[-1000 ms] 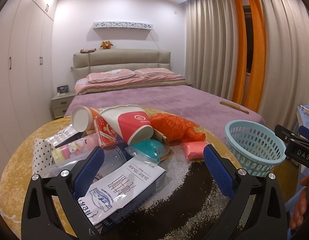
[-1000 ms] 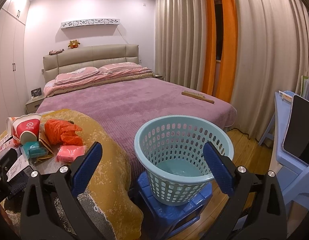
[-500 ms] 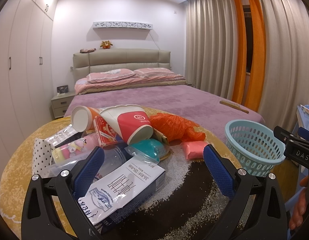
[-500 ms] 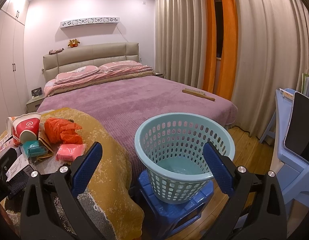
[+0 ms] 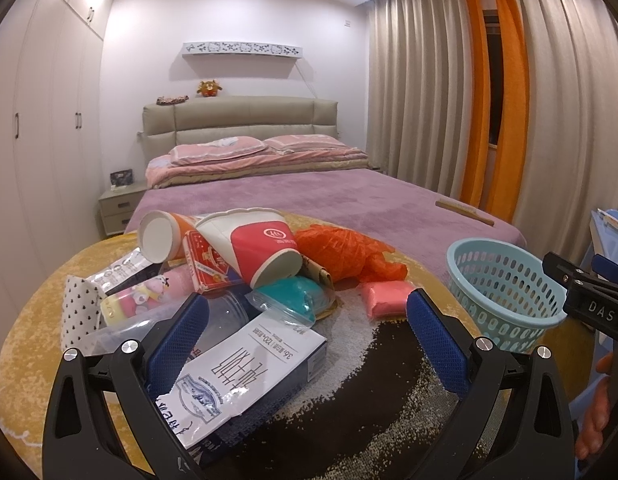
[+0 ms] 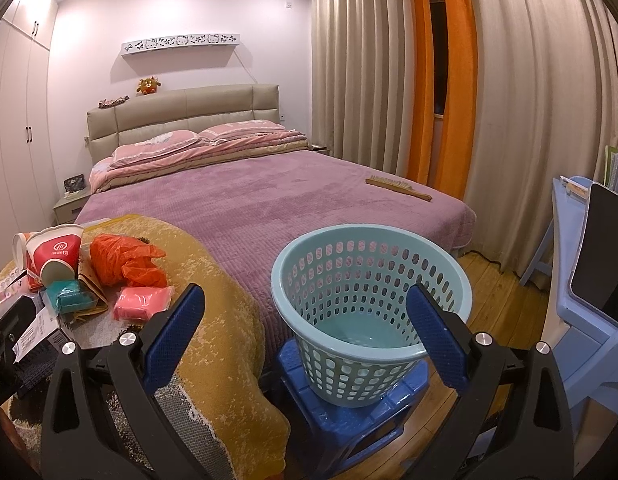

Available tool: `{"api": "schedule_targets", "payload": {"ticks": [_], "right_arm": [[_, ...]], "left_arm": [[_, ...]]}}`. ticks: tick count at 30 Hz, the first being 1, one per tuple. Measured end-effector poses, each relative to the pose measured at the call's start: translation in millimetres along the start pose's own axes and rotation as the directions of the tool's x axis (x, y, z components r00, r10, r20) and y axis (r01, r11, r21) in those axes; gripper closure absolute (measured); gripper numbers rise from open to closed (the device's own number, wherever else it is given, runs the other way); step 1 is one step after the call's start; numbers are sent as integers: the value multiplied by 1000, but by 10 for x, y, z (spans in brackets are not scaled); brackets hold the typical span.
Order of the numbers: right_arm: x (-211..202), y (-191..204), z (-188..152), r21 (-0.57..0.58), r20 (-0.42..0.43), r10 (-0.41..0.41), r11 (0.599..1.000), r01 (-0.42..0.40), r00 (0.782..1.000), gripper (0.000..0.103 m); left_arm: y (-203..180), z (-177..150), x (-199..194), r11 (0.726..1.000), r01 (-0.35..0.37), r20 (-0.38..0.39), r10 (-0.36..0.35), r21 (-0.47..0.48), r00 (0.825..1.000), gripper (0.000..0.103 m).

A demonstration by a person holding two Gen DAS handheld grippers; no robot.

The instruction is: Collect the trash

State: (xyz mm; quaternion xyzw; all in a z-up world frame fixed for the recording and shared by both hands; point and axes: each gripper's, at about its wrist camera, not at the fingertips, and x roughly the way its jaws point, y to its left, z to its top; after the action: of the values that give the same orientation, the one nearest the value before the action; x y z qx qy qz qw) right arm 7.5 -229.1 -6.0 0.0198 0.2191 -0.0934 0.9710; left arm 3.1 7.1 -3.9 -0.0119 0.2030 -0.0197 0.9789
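A pile of trash lies on a yellow and dark rug over a round table (image 5: 37, 312): a red and white paper cup (image 5: 257, 248), an orange plastic bag (image 5: 345, 254), a pink packet (image 5: 385, 298), a teal packet (image 5: 289, 300), a white box with print (image 5: 245, 372) and several other wrappers. My left gripper (image 5: 305, 340) is open and empty, just in front of the white box. A light blue basket (image 6: 369, 300) stands on a blue stool (image 6: 349, 420). My right gripper (image 6: 305, 340) is open and empty, just before the basket. The pile also shows in the right wrist view (image 6: 121, 264).
A bed with a purple cover (image 6: 289, 208) lies behind the table and basket, with a wooden brush (image 6: 397, 186) on it. A blue chair and desk (image 6: 581, 280) stand at the right. Curtains hang along the right wall, wardrobes along the left.
The right gripper's view has shifted slightly; the basket sits a little higher in it. The left gripper and the trash pile have not visibly moved.
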Motion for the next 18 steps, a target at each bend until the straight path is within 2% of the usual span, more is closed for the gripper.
{"api": "schedule_targets", "payload": {"ticks": [6, 10, 14, 16, 18], "right_arm": [[-51, 27, 46, -3, 15, 15, 1000, -15, 1000, 8], [-62, 126, 47, -25, 8, 57, 998, -56, 998, 8], [-73, 311, 54, -52, -8, 120, 991, -120, 993, 13], [-39, 418, 60, -74, -23, 157, 985, -158, 987, 14], [49, 503, 69, -85, -53, 225, 970, -229, 973, 16]], "left_arm": [[173, 3, -126, 999, 8, -19, -9, -41, 1000, 7], [407, 18, -279, 997, -18, -42, 15, -72, 999, 7], [645, 21, -295, 993, -60, -108, 50, -97, 993, 7], [729, 6, -291, 994, -54, -135, 41, -98, 990, 8], [776, -18, -258, 996, -33, -175, 18, -87, 984, 8]]}}
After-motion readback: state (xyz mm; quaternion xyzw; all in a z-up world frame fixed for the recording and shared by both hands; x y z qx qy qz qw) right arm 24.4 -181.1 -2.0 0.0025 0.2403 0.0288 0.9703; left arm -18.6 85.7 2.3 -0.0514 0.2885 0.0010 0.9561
